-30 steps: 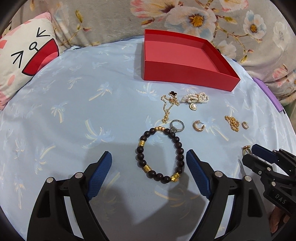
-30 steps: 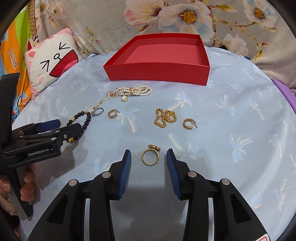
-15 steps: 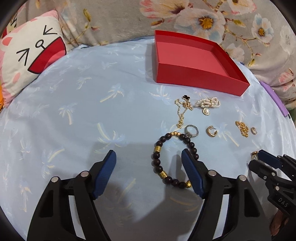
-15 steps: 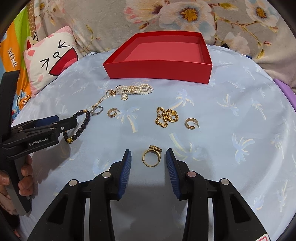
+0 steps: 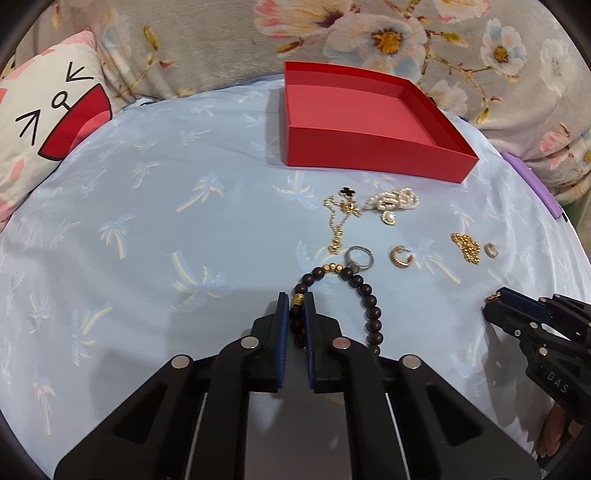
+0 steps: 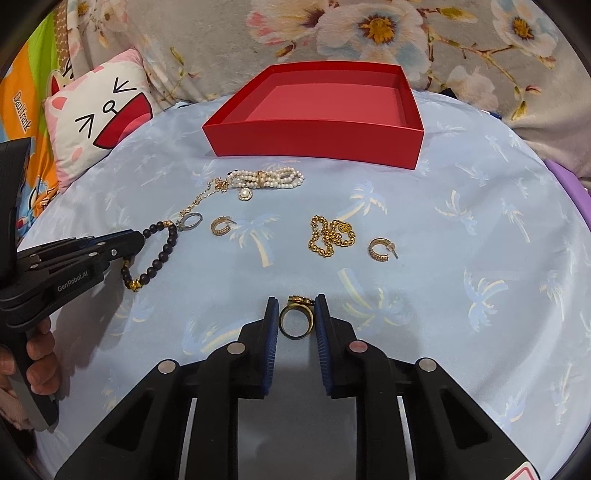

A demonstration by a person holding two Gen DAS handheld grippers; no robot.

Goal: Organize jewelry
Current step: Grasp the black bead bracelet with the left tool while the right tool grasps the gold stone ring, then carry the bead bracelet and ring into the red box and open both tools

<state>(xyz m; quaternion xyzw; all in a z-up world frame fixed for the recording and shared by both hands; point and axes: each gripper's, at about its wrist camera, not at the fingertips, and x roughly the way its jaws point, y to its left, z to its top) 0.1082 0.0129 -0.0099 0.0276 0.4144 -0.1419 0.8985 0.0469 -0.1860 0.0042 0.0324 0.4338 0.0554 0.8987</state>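
My left gripper (image 5: 295, 308) is shut on the left side of the dark bead bracelet (image 5: 364, 291), which lies on the blue cloth; it also shows in the right wrist view (image 6: 162, 254). My right gripper (image 6: 296, 314) is shut on the gold ring (image 6: 295, 321), both pads touching it. An empty red box (image 5: 369, 118) stands at the back, also in the right wrist view (image 6: 321, 110). A gold chain necklace (image 5: 340, 221), pearl bracelet (image 6: 266, 179), silver ring (image 5: 358, 256), gold hoop earrings (image 6: 380, 249) and a gold chain bracelet (image 6: 330, 236) lie loose.
A cat-face pillow (image 5: 44, 122) lies at the back left and a floral blanket (image 5: 406, 33) runs behind the box. A purple edge (image 5: 532, 184) borders the cloth on the right. My right gripper shows in the left wrist view (image 5: 495, 299).
My left gripper moved right and closed on the bead bracelet's left side. My right gripper narrowed from around the gold ring to pinching it.
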